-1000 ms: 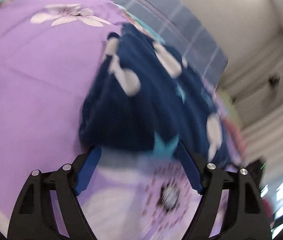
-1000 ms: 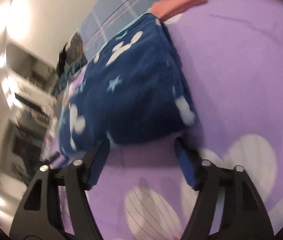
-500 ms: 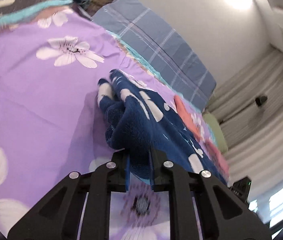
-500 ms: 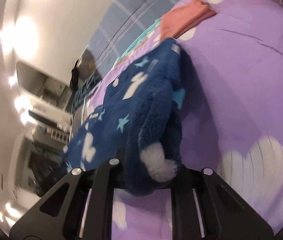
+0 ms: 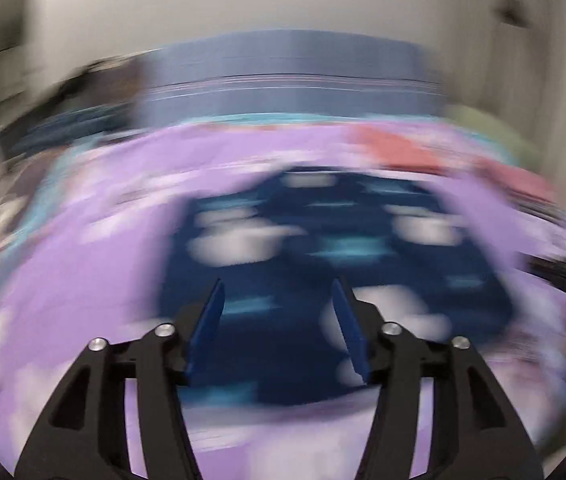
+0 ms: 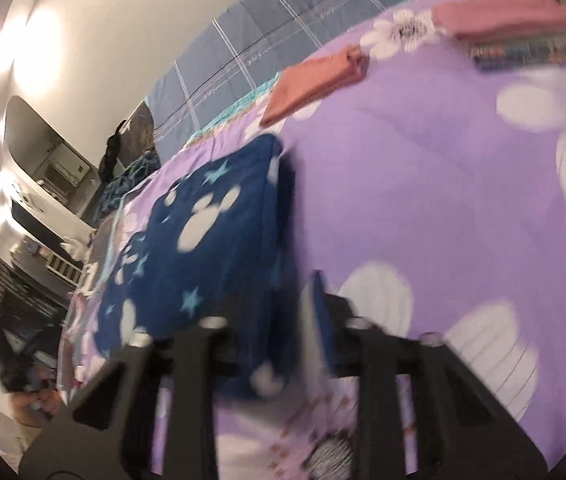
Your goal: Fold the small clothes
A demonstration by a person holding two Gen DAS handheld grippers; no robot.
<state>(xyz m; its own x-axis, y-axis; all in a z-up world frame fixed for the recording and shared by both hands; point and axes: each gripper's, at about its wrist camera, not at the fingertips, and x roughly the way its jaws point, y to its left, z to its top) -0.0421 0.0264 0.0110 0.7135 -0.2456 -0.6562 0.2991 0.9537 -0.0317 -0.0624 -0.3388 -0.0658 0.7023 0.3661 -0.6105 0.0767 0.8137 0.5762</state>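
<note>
The navy fleece garment (image 5: 323, 264) lies flat on the purple bedsheet (image 5: 83, 280), just ahead of the left gripper (image 5: 279, 320), whose fingers have just been opening and hold nothing, while the right gripper (image 6: 279, 320) pinches its near edge.

No writing, label, brand or number can be read in either view. The left wrist view is blurred throughout, and the right wrist view shows only printed patterns, no lettering.

Left gripper (image 5: 278, 285) just opening, fingers empty; right gripper (image 6: 269, 308) fingers tight on garment (image 6: 211, 216).
</note>
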